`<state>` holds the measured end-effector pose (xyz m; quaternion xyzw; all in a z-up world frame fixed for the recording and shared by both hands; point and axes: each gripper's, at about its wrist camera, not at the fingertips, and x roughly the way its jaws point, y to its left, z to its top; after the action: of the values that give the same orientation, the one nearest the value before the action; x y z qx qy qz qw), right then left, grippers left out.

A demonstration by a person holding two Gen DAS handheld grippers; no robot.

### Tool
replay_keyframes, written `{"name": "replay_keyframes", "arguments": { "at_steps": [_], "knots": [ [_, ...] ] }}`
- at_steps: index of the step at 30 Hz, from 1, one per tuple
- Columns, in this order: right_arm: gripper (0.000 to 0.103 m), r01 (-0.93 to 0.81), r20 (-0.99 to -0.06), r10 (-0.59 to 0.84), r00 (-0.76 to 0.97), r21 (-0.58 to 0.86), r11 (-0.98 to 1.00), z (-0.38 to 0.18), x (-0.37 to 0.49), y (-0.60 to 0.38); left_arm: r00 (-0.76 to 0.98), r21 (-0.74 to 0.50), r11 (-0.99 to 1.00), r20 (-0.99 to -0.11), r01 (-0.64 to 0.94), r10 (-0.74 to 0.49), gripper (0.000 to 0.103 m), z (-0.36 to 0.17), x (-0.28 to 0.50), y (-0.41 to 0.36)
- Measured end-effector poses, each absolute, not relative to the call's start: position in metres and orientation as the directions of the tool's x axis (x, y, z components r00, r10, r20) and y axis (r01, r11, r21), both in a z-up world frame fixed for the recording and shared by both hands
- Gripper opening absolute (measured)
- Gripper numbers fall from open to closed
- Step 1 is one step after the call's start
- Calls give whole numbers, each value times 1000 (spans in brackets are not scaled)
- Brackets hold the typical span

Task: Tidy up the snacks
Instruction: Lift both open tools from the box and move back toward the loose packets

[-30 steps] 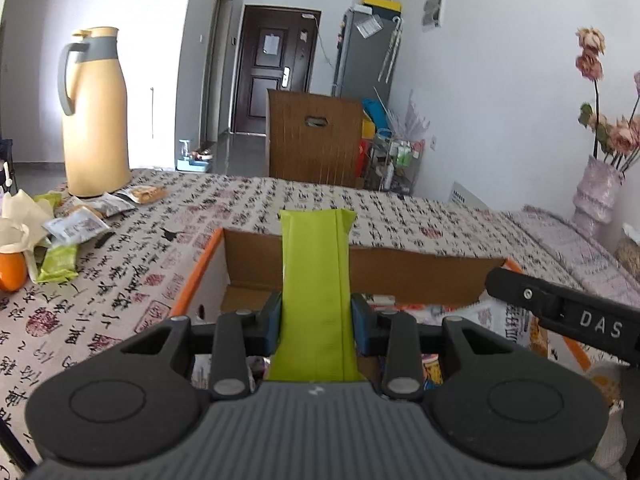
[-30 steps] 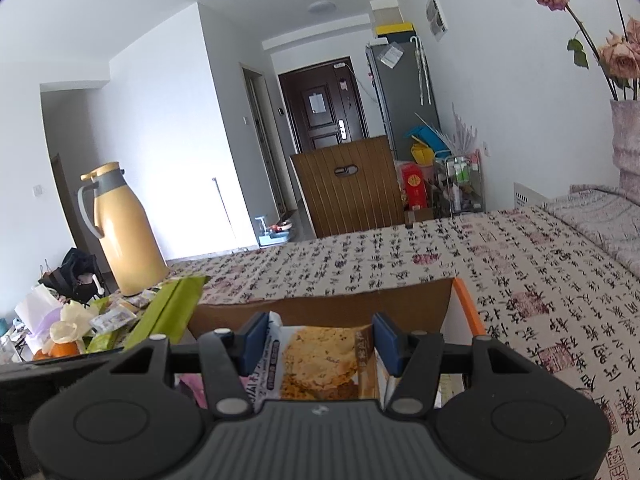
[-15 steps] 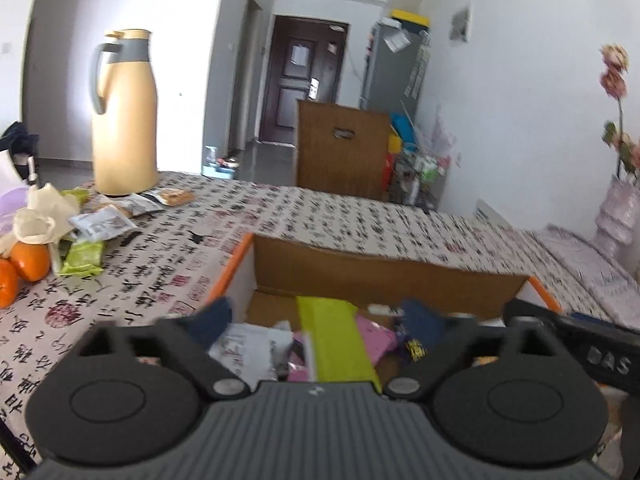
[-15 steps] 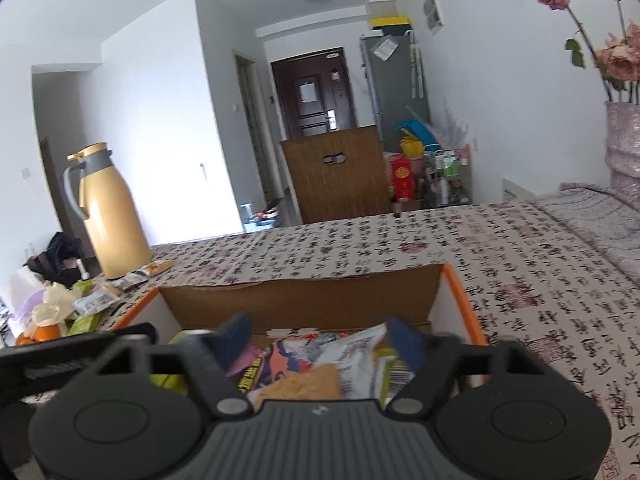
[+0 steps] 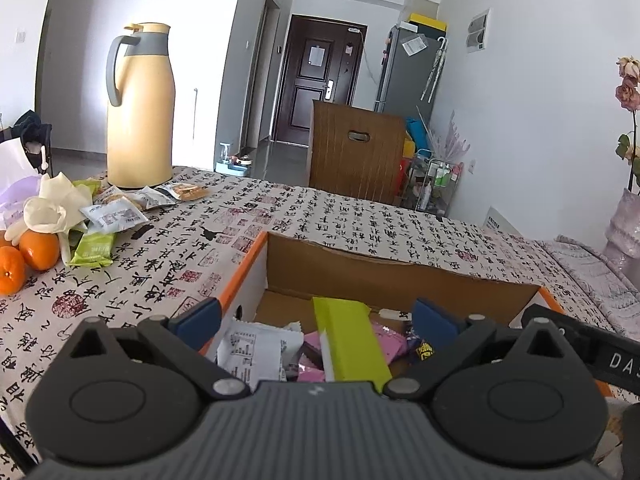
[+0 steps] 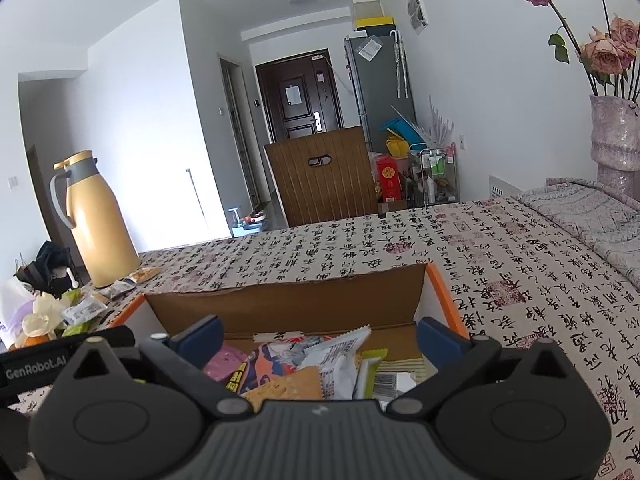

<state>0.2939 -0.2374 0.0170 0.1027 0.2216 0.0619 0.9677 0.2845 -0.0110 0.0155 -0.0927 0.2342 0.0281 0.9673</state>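
With both my left gripper [image 5: 316,316] and right gripper [image 6: 320,334] spread wide and empty, the green pack [image 5: 350,344] and cracker pack [image 6: 286,388] lie in the box [image 5: 244,268], probably settled; lift straight out

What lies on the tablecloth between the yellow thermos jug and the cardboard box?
In the left wrist view, loose snack packets lie by the thermos jug; nearer the cardboard box, only bare tablecloth.

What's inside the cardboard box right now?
The cardboard box holds a lime-green packet, a white packet, pink wrappers and a biscuit pack; anything beneath them is covered.
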Motion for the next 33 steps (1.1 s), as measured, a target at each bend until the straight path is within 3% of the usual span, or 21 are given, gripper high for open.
{"name": "replay_keyframes", "arguments": {
  "at_steps": [14, 33],
  "knots": [
    [103, -78, -375, 144, 916, 185, 980, 49, 254, -232, 920, -165, 981, -390, -106, 34, 103, 53, 239, -7],
    [103, -67, -452, 119, 884, 128, 989, 28, 170, -227, 884, -105, 991, -467, -80, 22, 103, 13, 158, 18]
  ]
}}
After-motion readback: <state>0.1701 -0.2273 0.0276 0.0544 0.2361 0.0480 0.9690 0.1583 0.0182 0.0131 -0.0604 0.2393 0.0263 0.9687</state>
